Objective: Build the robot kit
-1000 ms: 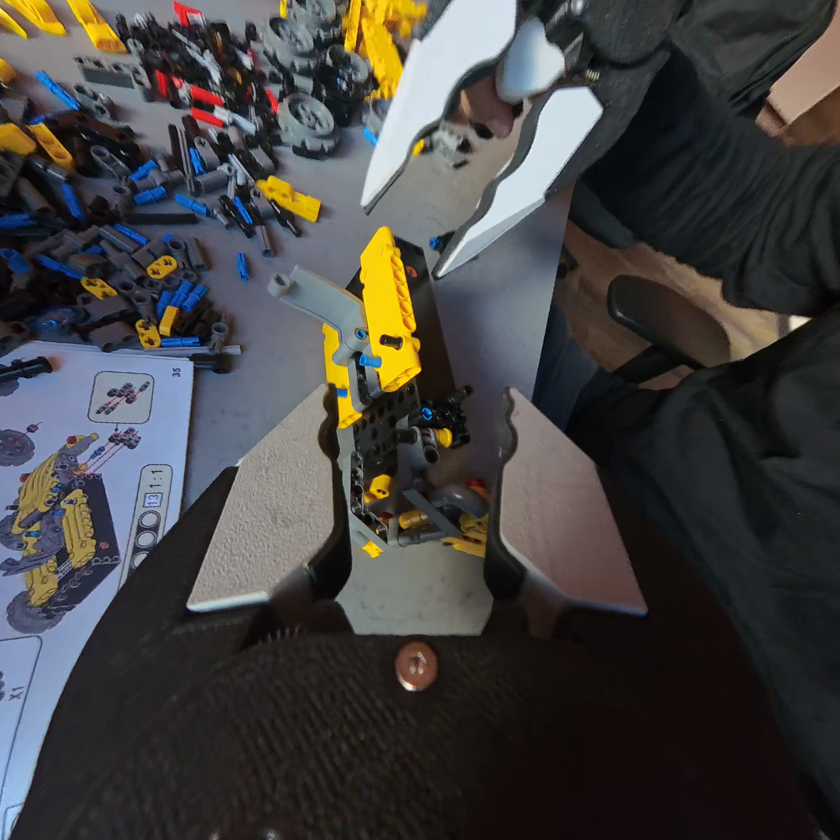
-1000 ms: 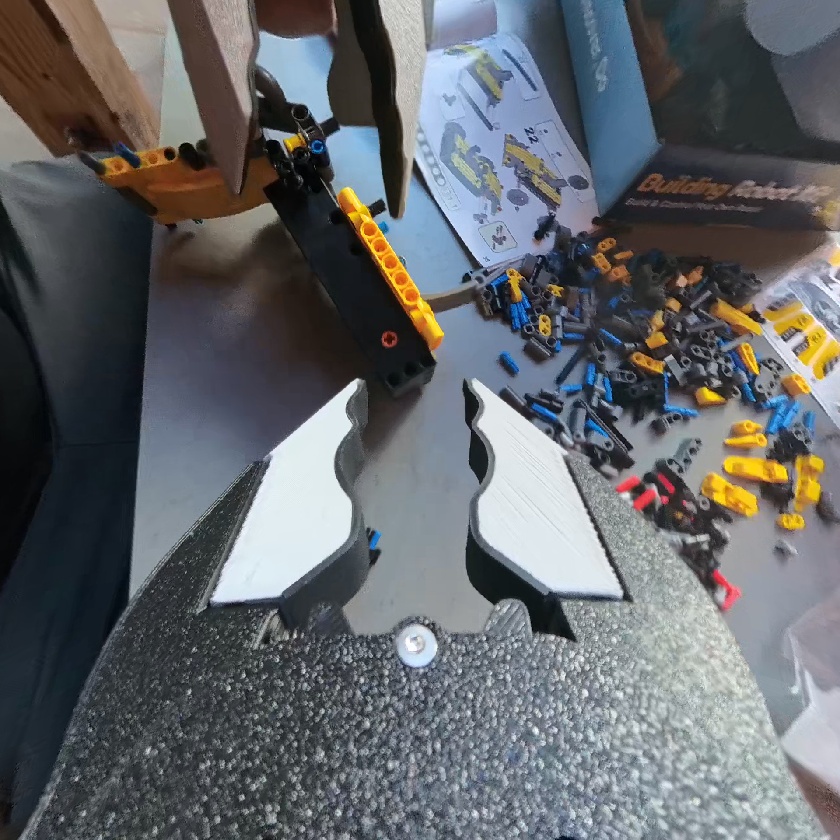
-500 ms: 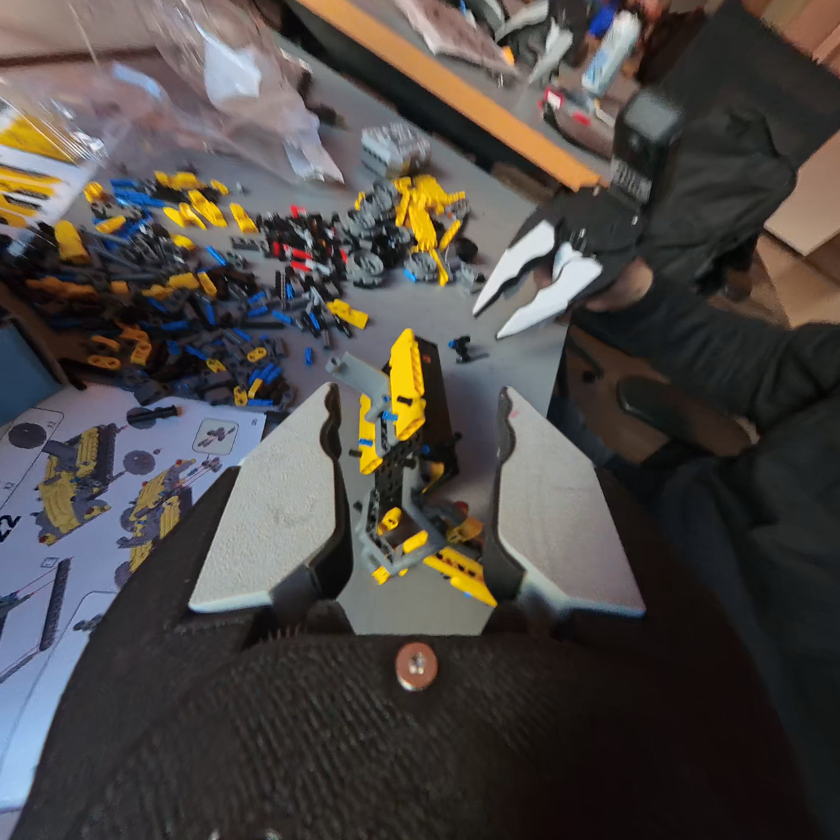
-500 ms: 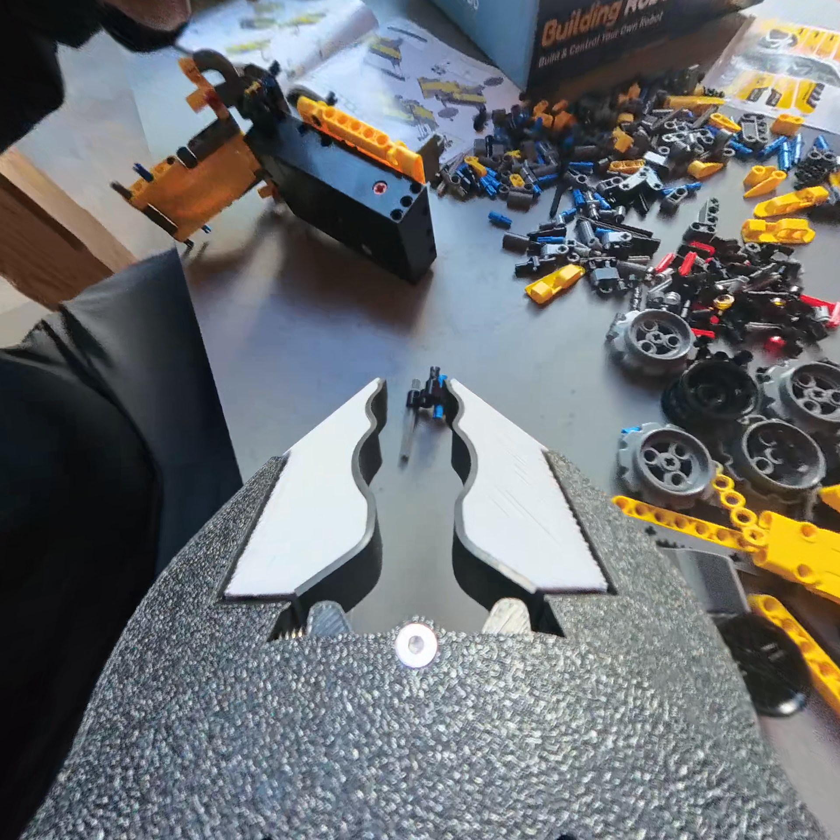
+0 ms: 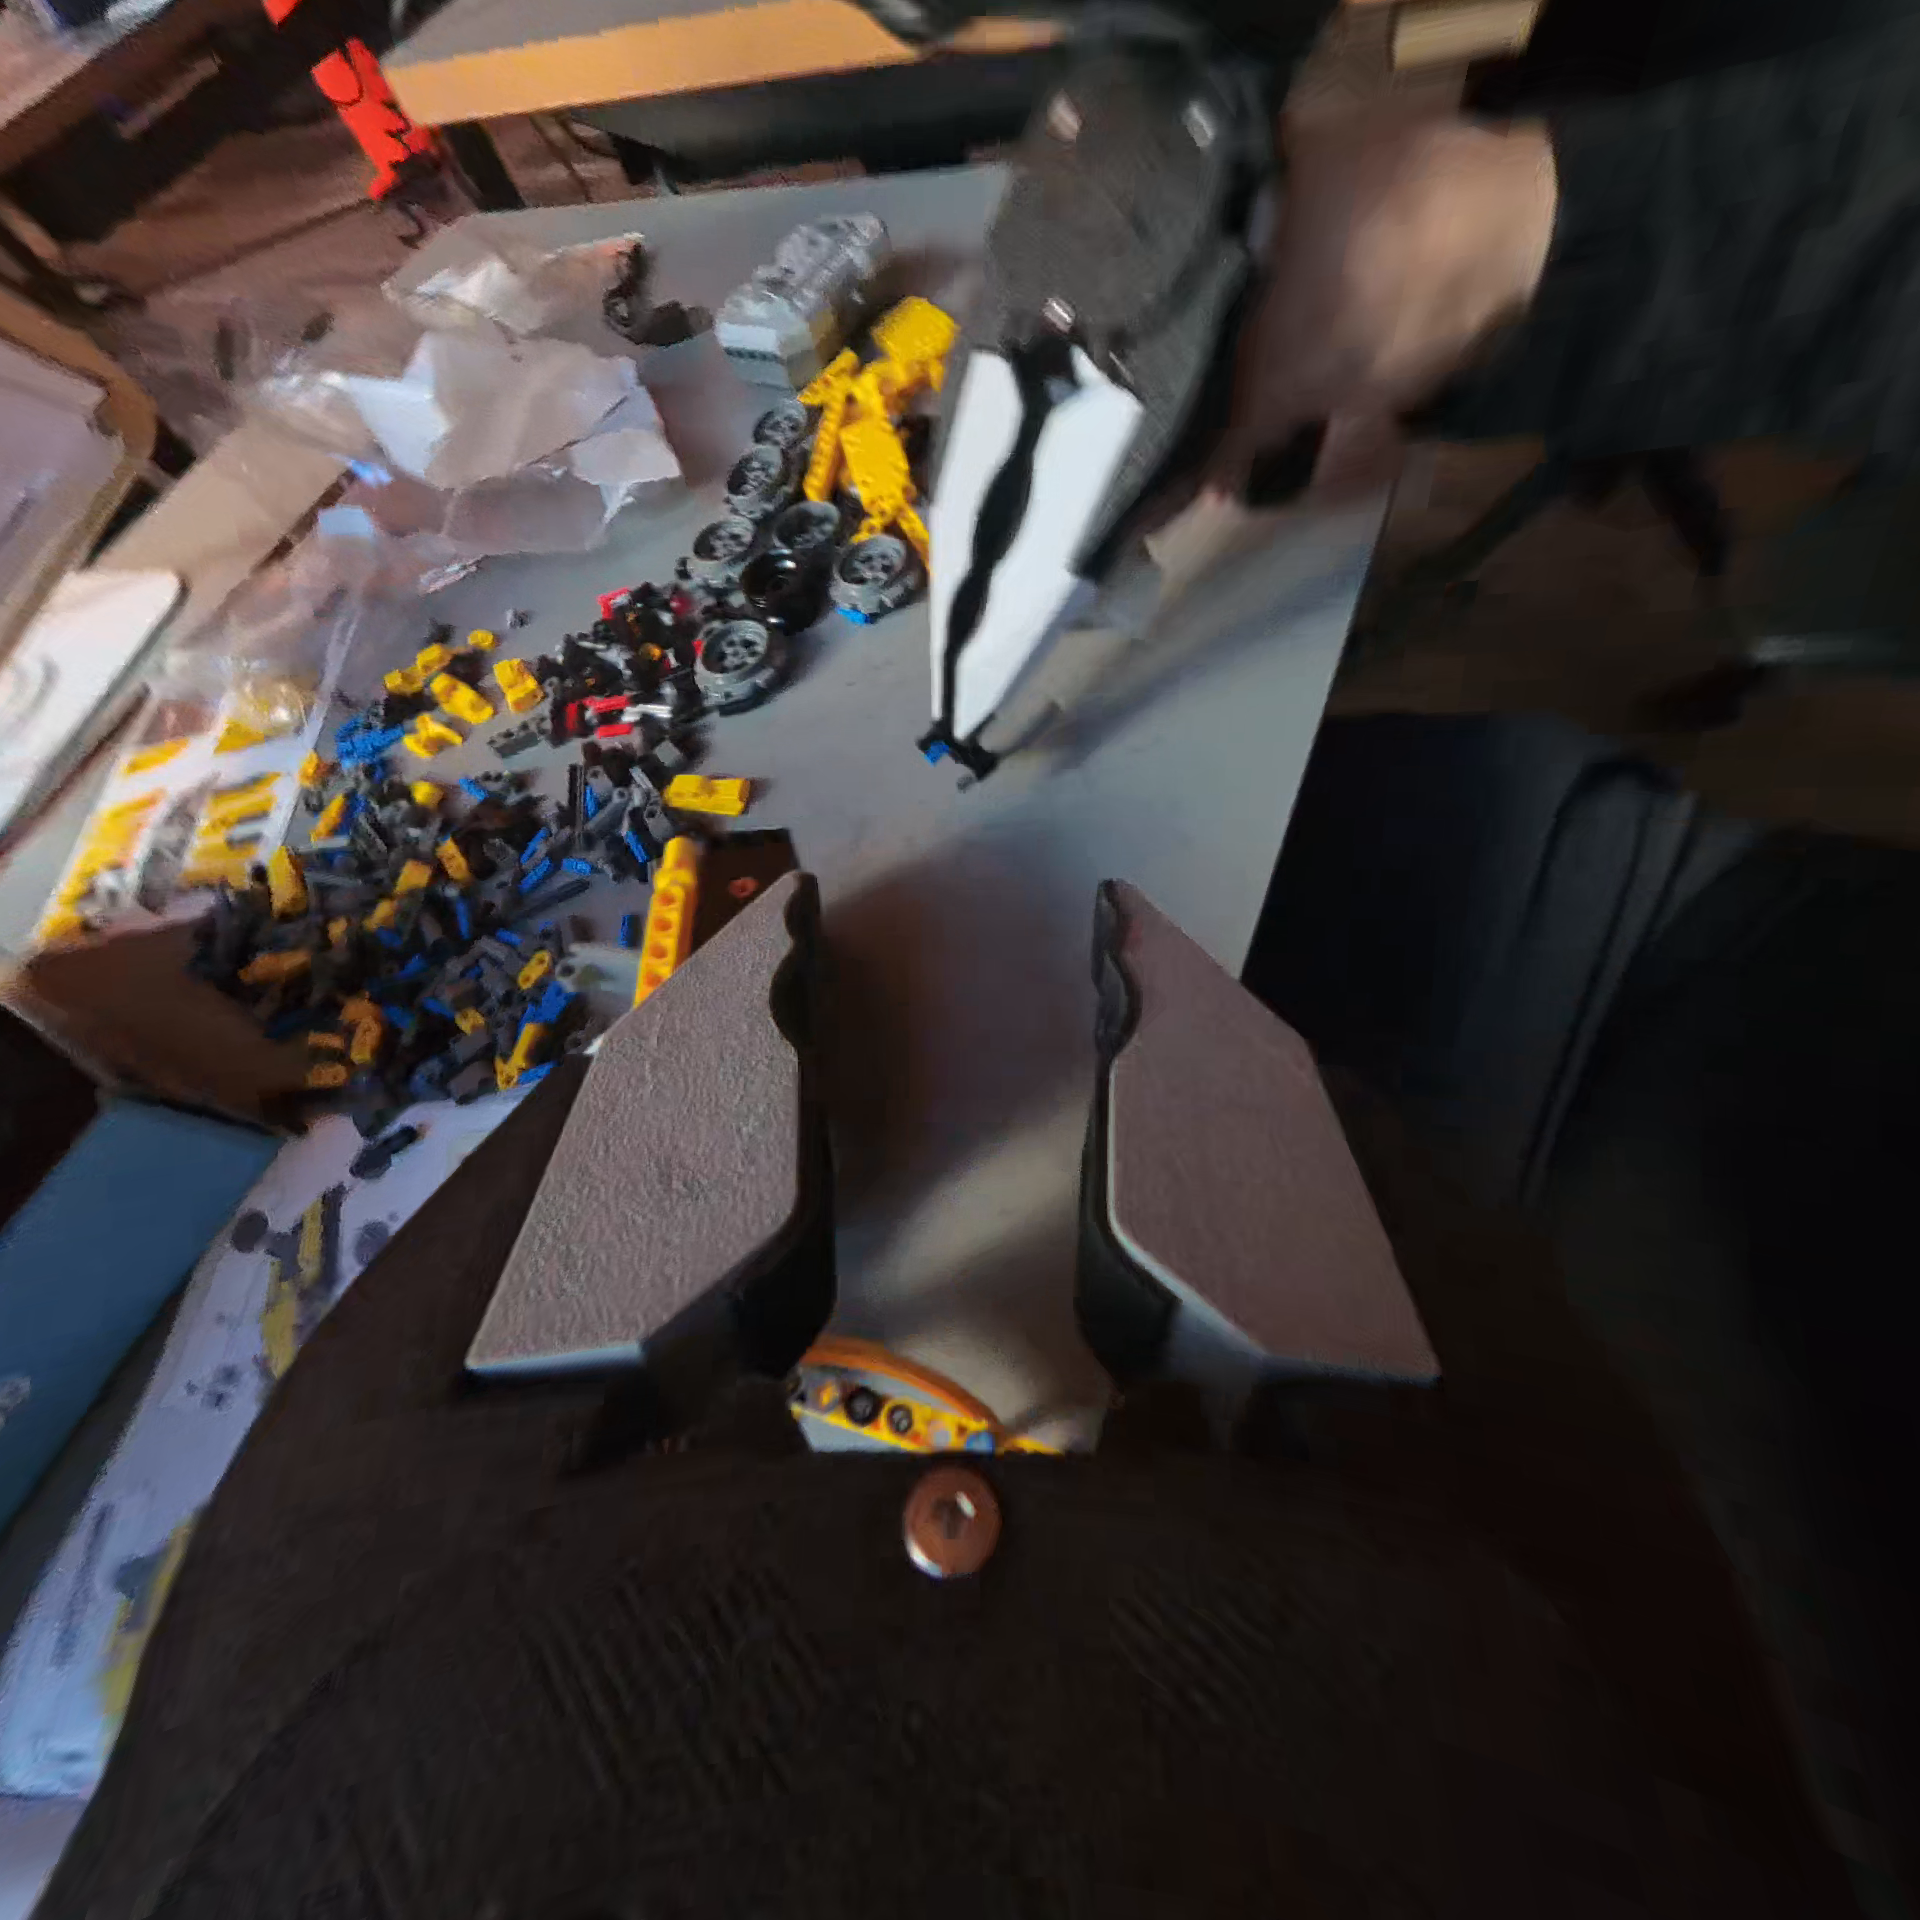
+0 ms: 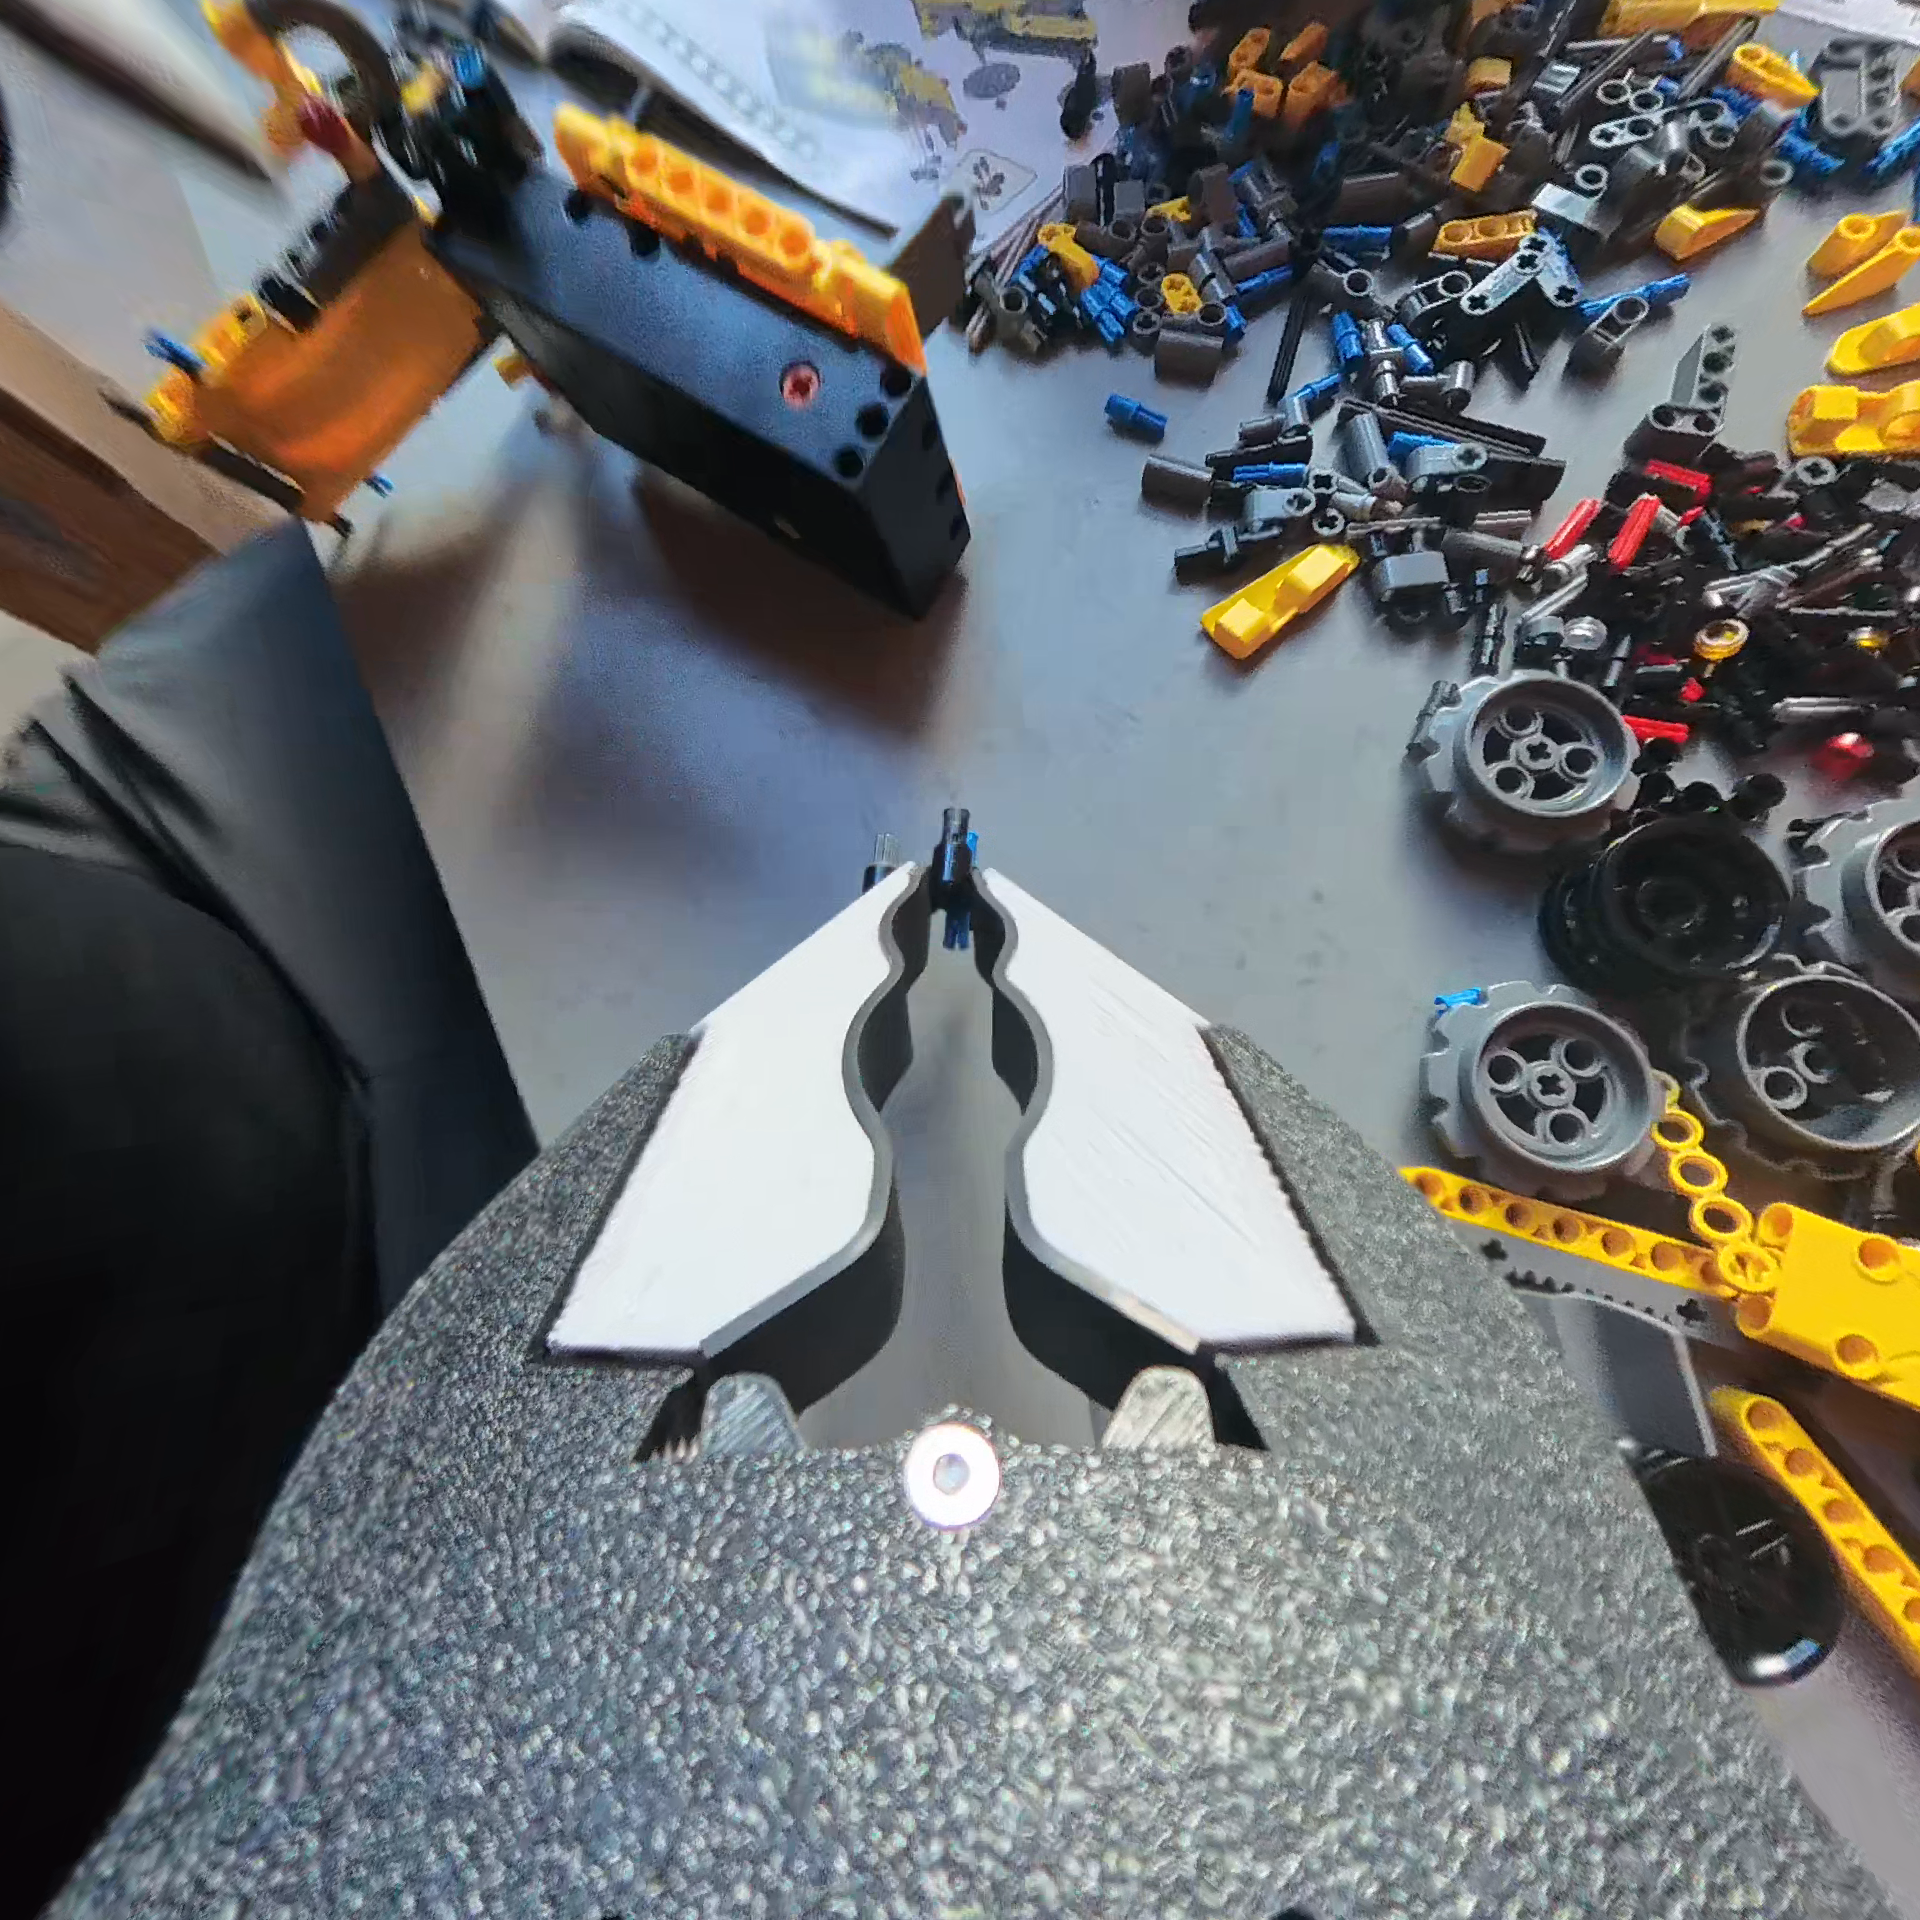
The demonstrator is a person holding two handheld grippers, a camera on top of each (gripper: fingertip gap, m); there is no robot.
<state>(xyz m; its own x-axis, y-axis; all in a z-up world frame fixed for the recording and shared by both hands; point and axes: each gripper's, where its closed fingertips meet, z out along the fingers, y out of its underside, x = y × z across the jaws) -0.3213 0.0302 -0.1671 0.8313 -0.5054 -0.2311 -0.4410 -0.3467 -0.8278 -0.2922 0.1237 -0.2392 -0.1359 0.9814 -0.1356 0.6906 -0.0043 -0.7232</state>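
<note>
My right gripper is shut on a small black and blue pin piece, close over the grey table. It also shows in the left wrist view, tips down, with the piece at its tips. My left gripper is open and empty above the table's near part. The part-built black and yellow model lies on the table. In the left wrist view it sits just left of, and partly behind, my left finger. A yellow end shows under the gripper's base.
A wide pile of loose pieces lies right of the model, with grey and black wheels and a yellow beam assembly. An instruction booklet, plastic bags and a blue box ring the table. The table edge runs beside a dark sleeve. One gripper's finger ends stand about 12 cm off the other's.
My right gripper has closed on the small black and blue piece. My left gripper has pulled back and to the right, so the model is no longer between its fingers.
</note>
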